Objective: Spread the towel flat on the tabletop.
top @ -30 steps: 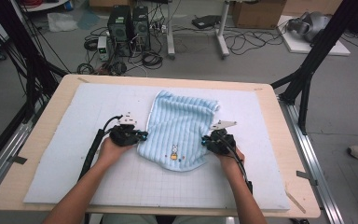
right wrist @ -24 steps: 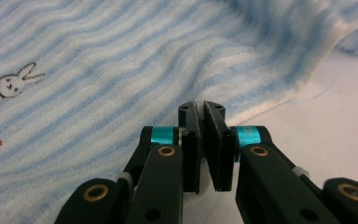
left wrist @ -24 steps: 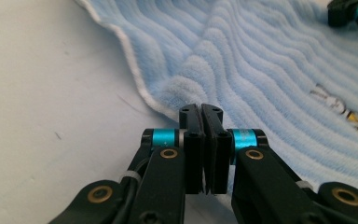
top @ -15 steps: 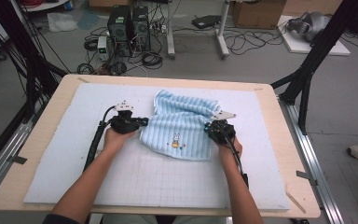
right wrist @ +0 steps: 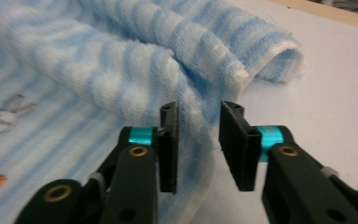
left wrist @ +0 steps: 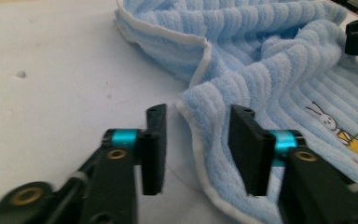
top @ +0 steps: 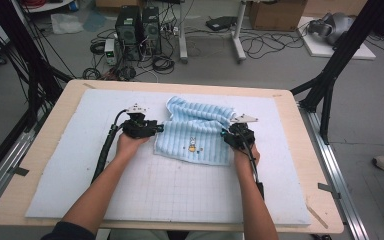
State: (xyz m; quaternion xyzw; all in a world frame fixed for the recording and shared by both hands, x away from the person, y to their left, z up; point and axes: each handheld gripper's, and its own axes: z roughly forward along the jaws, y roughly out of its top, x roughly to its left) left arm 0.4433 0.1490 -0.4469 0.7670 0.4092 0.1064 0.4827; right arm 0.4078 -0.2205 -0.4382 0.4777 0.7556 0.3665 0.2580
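I have just opened both jaws: the left gripper point(left wrist: 196, 149) and right gripper point(right wrist: 198, 147) each straddle, unclamped, an edge of the ribbed, fluffy blue towel point(top: 197, 131), folded on the white surface point(top: 180, 192).

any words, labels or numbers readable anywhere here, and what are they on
No readable text anywhere.
The towel carries a small embroidered rabbit picture, with no lettering visible beside it.
The computer towers on the floor behind the table show no legible brand or label; any marks there are too small and blurred.
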